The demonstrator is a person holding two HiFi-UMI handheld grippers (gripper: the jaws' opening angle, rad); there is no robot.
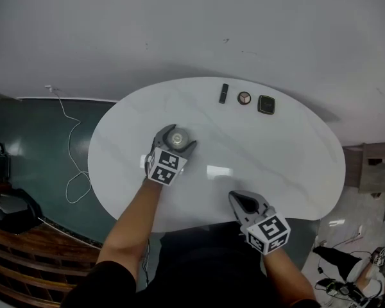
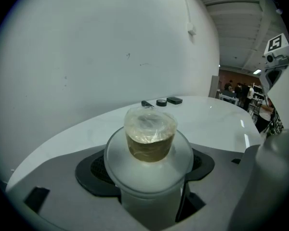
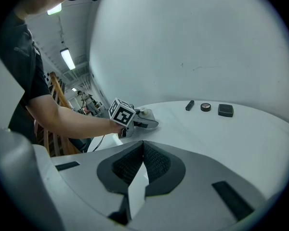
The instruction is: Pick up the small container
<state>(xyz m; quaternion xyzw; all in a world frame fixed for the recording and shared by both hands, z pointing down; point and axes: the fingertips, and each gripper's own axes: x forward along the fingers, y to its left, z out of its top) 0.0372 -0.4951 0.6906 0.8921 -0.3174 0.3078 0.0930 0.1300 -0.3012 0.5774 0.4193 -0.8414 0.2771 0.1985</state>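
1. Left gripper [image 1: 178,134] stood wide open round the small container [image 2: 150,138], on the left part of the worktop [image 1: 276,159]. Its pads weren't touching it. Closing off-centre could tip it or push it away.
2. Container's top was only thin film over brownish stuff, so a hard squeeze could crush it & spill.
3. Right gripper [image 3: 143,148] was closed & empty near the front edge, well apart from the container, so no help if it slid.

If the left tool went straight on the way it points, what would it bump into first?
The small container, a wrapped cup standing just ahead between the open jaws of the left tool; how near it is is hard to judge.
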